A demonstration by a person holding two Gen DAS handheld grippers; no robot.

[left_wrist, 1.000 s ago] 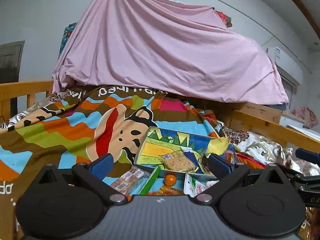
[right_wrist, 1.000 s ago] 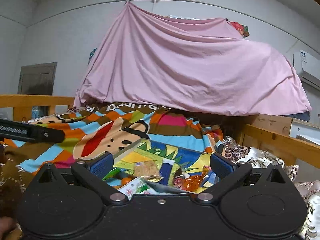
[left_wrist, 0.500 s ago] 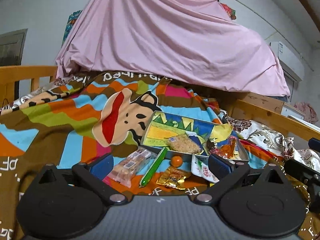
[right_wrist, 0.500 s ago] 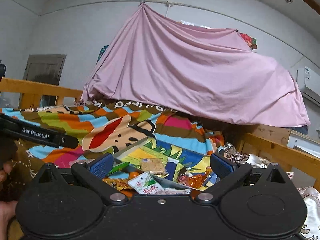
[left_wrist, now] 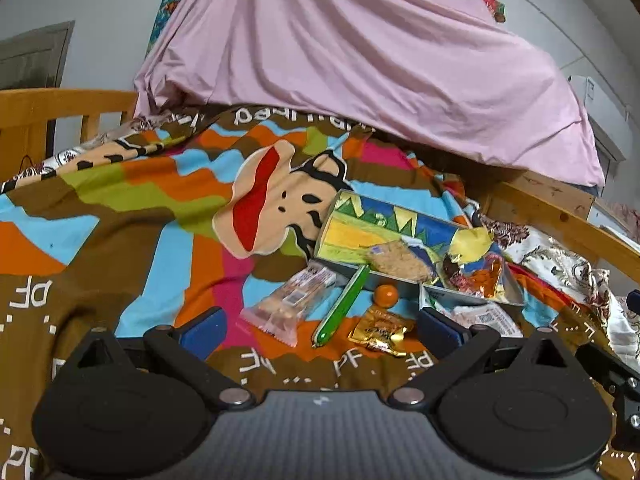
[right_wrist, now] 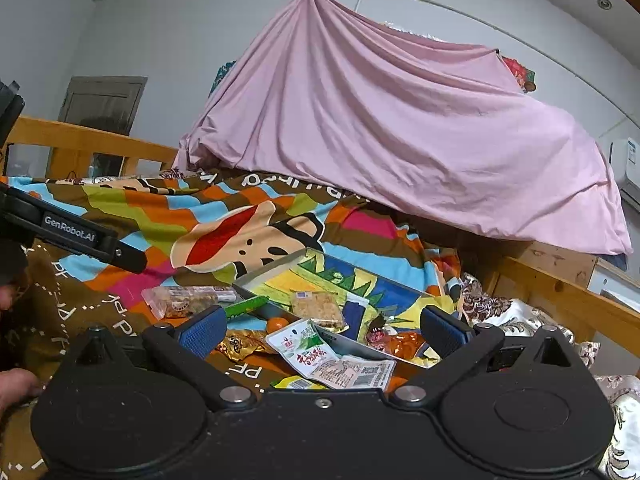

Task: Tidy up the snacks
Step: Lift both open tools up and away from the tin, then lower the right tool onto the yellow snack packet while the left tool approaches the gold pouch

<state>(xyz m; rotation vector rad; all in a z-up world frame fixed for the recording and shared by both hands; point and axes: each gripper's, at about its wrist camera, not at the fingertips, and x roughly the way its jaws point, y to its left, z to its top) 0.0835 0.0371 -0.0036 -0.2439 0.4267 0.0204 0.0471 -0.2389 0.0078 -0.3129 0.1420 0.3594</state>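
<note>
A shallow tray with a colourful painted bottom [left_wrist: 360, 232] lies on the bed and holds a crumbly bar [left_wrist: 400, 258] and shiny orange wrappers [left_wrist: 480, 276]. In front of it lie a clear-wrapped bar [left_wrist: 292, 300], a green stick pack [left_wrist: 344, 306], a small orange ball [left_wrist: 386, 294] and a gold packet [left_wrist: 382, 330]. My left gripper [left_wrist: 320, 328] is open and empty above them. My right gripper [right_wrist: 320, 330] is open and empty over a white-green packet [right_wrist: 308, 346] at the tray [right_wrist: 264, 276] edge.
A monkey-print blanket [left_wrist: 120, 220] covers the bed. A pink sheet [left_wrist: 360, 60] hangs behind. Wooden bed rails stand at left [left_wrist: 60, 100] and right [left_wrist: 560, 220]. The left gripper's arm [right_wrist: 72, 236] shows at the left of the right wrist view.
Both grippers have risen and tilted down, so more of the snacks in front of the tray shows. Both stay open and empty.
</note>
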